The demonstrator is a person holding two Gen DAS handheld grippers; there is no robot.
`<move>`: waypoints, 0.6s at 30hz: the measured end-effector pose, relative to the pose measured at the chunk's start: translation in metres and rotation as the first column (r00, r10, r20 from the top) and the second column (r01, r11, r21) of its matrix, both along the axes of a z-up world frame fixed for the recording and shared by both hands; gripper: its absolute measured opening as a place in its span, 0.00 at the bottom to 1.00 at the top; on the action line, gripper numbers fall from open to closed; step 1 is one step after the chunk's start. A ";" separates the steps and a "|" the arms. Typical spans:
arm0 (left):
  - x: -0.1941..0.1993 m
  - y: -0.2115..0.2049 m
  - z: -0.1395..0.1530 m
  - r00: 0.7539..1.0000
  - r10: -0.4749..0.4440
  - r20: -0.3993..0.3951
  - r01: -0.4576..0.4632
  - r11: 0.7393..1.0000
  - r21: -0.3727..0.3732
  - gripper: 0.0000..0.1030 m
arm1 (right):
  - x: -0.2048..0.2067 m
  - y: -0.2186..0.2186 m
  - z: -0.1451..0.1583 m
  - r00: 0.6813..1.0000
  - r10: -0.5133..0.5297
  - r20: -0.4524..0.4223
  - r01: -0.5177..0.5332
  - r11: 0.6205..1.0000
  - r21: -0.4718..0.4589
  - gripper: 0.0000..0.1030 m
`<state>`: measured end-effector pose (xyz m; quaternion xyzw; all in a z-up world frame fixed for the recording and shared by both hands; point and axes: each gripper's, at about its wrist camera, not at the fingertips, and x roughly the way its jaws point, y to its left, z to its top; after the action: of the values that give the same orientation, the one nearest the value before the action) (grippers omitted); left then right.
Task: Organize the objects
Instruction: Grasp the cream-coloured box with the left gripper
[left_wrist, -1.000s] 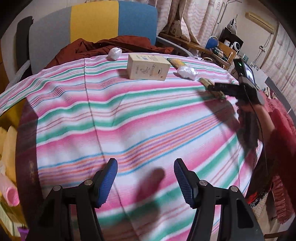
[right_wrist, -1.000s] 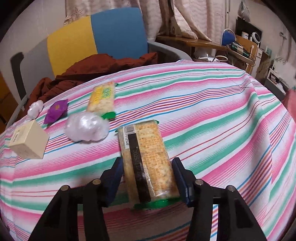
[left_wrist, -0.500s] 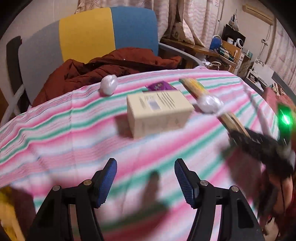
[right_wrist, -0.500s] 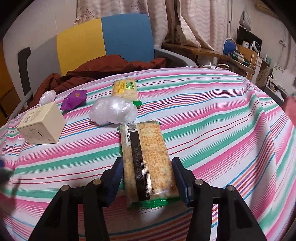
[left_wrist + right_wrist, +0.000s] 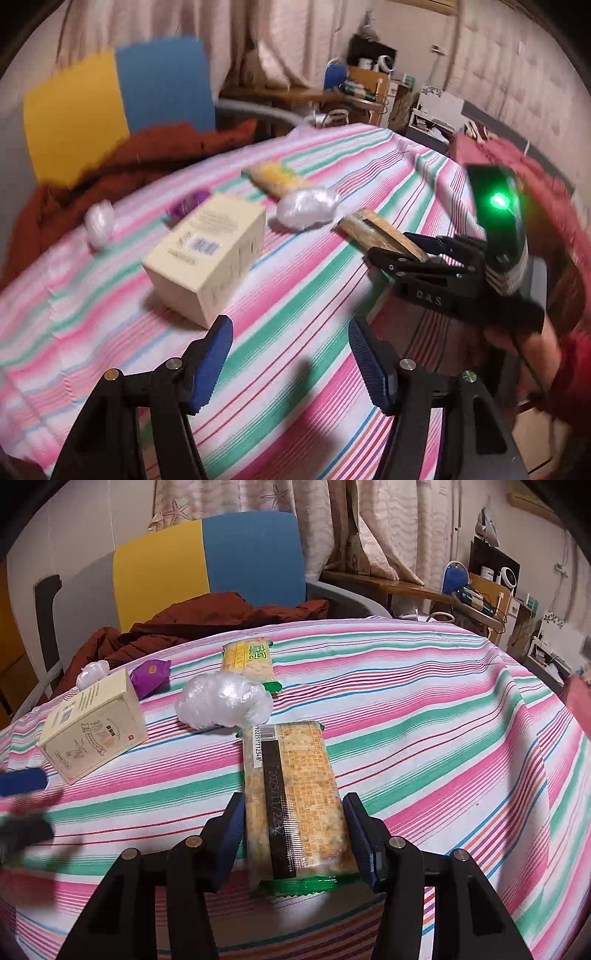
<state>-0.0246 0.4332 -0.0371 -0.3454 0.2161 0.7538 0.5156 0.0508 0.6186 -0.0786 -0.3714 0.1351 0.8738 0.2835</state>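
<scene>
My right gripper (image 5: 293, 840) is shut on a long cracker packet (image 5: 295, 797), held just above the striped cloth; it also shows in the left wrist view (image 5: 384, 236). My left gripper (image 5: 290, 354) is open and empty, close in front of a cream carton box (image 5: 207, 254), which also shows in the right wrist view (image 5: 92, 725). On the cloth lie a crumpled clear plastic wad (image 5: 223, 701), a second yellow cracker packet (image 5: 247, 657), a purple snack pouch (image 5: 149, 675) and a small white wad (image 5: 92, 672).
The table carries a pink, green and white striped cloth (image 5: 424, 720). Behind it stands a yellow and blue chair (image 5: 207, 561) with a rust-brown garment (image 5: 207, 616) draped on it. Cluttered shelves and a desk (image 5: 476, 594) stand at the right.
My left gripper has moved forward and swung right, so the carton box is now close before it. My right gripper has kept its hold on the cracker packet and shifted slightly nearer the plastic wad.
</scene>
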 end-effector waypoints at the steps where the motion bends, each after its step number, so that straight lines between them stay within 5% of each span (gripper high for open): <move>1: 0.002 -0.003 0.003 0.999 0.019 -0.046 -0.019 1.000 0.006 0.64 | 0.000 0.000 0.000 1.000 0.000 0.000 0.000 1.000 0.000 0.52; 5: -0.020 -0.002 0.009 0.980 0.142 -0.143 -0.142 0.990 0.006 0.65 | 0.000 0.000 0.000 1.000 -0.001 -0.002 0.001 1.000 0.000 0.52; 8: -0.052 0.004 0.009 0.976 0.209 -0.068 -0.209 0.978 0.007 0.73 | 0.000 0.000 -0.001 1.000 -0.002 -0.002 0.002 1.000 0.001 0.52; 12: -0.073 0.028 0.000 0.984 0.173 0.036 -0.172 0.985 -0.031 0.81 | 0.001 0.001 -0.001 1.000 -0.003 -0.005 0.003 1.000 0.000 0.52; 18: -0.076 0.047 -0.021 0.980 0.198 0.012 -0.197 0.977 -0.079 0.76 | 0.000 0.000 -0.001 1.000 -0.005 -0.008 0.005 1.000 0.000 0.52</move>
<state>-0.1001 0.4804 -0.0583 -0.3924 0.2047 0.7888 0.4265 0.0511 0.6188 -0.0798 -0.3676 0.1373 0.8745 0.2851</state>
